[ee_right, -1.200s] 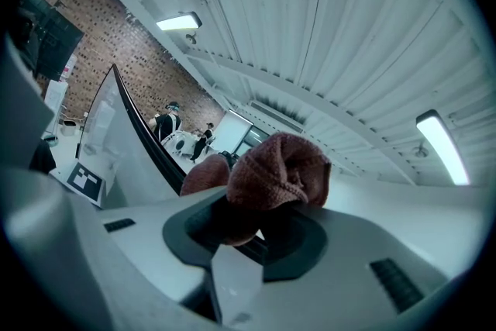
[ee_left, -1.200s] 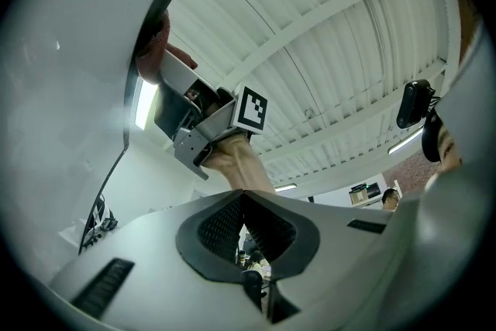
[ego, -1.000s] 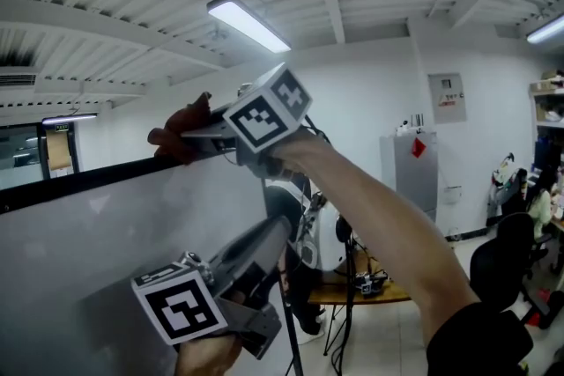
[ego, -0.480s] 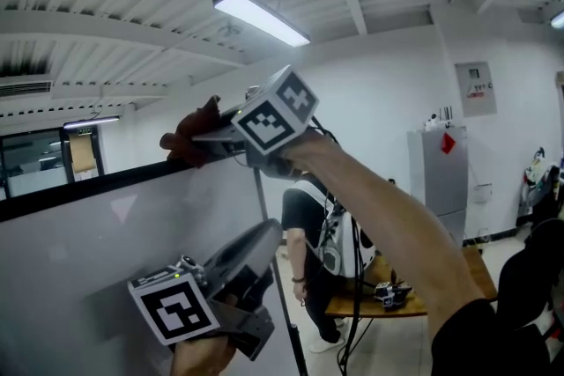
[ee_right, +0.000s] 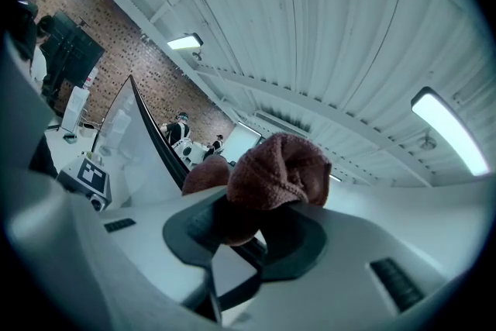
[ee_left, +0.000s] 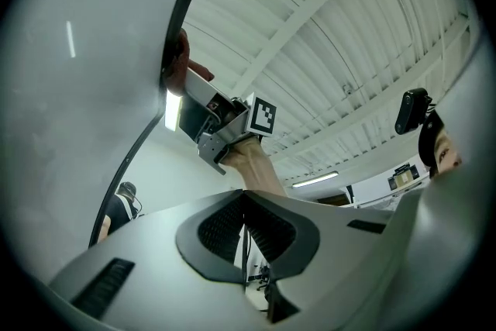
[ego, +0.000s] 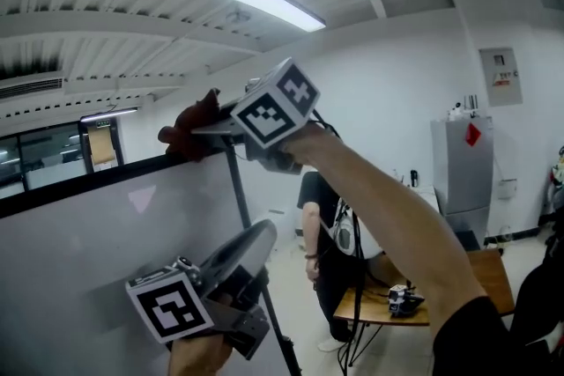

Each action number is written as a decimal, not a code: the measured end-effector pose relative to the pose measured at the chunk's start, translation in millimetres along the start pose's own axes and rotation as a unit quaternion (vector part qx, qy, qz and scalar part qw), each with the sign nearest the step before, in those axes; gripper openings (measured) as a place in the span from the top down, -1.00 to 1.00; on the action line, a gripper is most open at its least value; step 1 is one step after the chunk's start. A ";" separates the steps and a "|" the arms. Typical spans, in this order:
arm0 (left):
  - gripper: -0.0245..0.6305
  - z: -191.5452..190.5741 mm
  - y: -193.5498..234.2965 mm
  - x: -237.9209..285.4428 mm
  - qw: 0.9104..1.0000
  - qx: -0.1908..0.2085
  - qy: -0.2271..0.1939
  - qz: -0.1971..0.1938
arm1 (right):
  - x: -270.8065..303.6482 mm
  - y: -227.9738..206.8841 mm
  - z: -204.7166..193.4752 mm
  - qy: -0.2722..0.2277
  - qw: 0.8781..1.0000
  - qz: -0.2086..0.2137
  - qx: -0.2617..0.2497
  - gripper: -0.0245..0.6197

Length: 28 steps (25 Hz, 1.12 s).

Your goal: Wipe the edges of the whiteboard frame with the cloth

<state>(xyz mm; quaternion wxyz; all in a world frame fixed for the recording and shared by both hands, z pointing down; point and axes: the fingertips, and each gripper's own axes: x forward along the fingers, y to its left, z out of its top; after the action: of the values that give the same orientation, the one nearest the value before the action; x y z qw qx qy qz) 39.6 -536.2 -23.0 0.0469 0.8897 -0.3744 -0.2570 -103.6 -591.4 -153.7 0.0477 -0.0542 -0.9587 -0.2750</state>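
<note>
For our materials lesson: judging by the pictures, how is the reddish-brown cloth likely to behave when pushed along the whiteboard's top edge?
Probably floppy: the cloth bunches into rounded folds in the right gripper. Likely light, since a pinch holds it aloft. Its knitted texture should drag rather than slip along the black frame.

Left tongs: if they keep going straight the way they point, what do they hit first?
Probably the person's right forearm, just below the right tongs gripping the cloth on the whiteboard top edge. Depth is hard to judge.

Wooden table [ego: 480,273], perhaps small device [ego: 404,298] atop
</note>
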 end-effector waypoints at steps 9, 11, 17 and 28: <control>0.96 -6.1 24.4 -1.3 1.000 -0.004 0.010 0.022 | 6.1 -11.4 -3.7 -0.025 1.000 0.003 0.005 0.56; 0.96 -4.6 25.4 -3.0 1.000 0.004 0.015 0.018 | 6.3 -11.5 -3.1 -0.024 1.000 -0.001 -0.001 0.56; 0.96 1.7 23.5 -13.4 1.000 -0.003 0.023 -0.010 | 5.4 -11.5 -2.6 0.018 0.996 -0.057 -0.065 0.56; 0.96 -18.9 36.2 -6.6 0.999 -0.010 0.038 -0.022 | -16.4 -33.1 -21.7 -0.032 0.997 -0.069 0.006 0.56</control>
<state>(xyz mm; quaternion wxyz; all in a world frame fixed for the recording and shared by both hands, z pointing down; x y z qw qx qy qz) 21.8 -559.5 6.0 0.0639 0.9066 -0.3497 -0.2273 -90.4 -632.1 -154.7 -0.0014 0.0033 -0.9630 -0.2696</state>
